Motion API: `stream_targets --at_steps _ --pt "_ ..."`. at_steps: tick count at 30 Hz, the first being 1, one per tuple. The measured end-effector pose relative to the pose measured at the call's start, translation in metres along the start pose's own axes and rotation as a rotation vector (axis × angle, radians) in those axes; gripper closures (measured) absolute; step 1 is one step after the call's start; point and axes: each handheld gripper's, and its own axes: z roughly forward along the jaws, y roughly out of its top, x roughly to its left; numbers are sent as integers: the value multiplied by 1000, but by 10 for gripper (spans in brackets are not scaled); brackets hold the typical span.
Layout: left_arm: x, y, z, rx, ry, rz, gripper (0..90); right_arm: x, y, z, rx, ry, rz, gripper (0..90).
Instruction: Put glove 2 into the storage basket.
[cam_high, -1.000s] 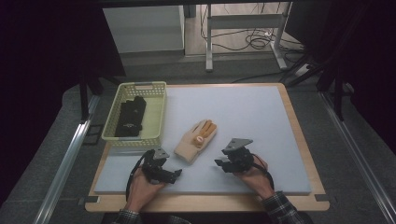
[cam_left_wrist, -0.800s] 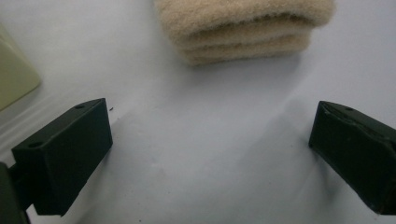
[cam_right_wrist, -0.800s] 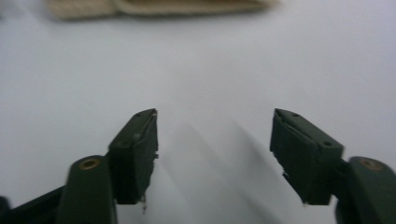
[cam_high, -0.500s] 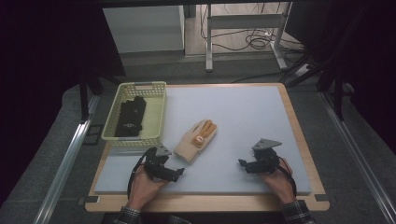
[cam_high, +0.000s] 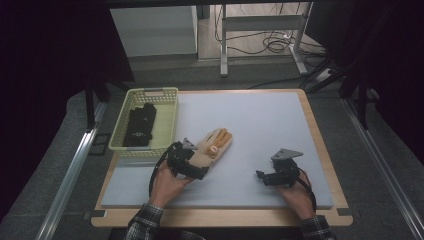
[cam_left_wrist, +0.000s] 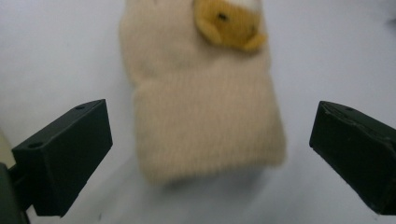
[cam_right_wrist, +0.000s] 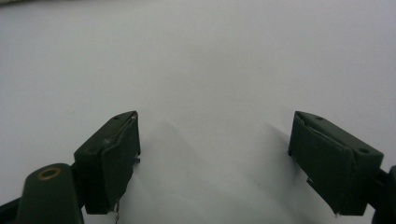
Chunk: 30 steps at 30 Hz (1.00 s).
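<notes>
The main risk, as I judge it, is a poor bite on the glove (cam_left_wrist: 205, 102): it is soft knit lying flat on the surface (cam_high: 280, 125), so if the left gripper (cam_high: 196, 167) closes too high its jaws could pinch only a fold or slide over the cuff, and if it pushes forward first it could shove or bunch the glove rather than catch it. A shallow hold could also let the glove sag and drop on the way to the basket (cam_high: 165, 125), which already holds a black glove (cam_high: 140, 122) at the left of the high view. The left gripper stands wide with nothing pressed between its jaws; in the left gripper view the glove's cuff end lies at frame centre, between the two jaws and a little beyond them, with its yellow patch toward the top. In the high view the glove lies left of centre, touching or just beside the left gripper's tip. The right gripper (cam_high: 264, 176) sits lower right, well apart, its jaws having just been opening, wide over bare surface.
</notes>
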Motion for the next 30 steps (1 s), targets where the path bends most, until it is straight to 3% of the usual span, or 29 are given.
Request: stream_targets --at_steps 9,16,19,26,30 --pt "6 25 31 58 19 -22 0 0 0 0 -1 -1 -1 164" --pt "6 26 58 119 36 -31 0 0 0 0 -2 -2 -1 164" --pt "4 26 57 117 43 -21 9 0 0 0 -1 -2 -1 164" --pt "-5 28 49 126 25 4 255 0 0 0 -2 -2 -2 164" --pt "-5 29 46 122 18 -2 399 0 0 0 -2 -3 -2 164"
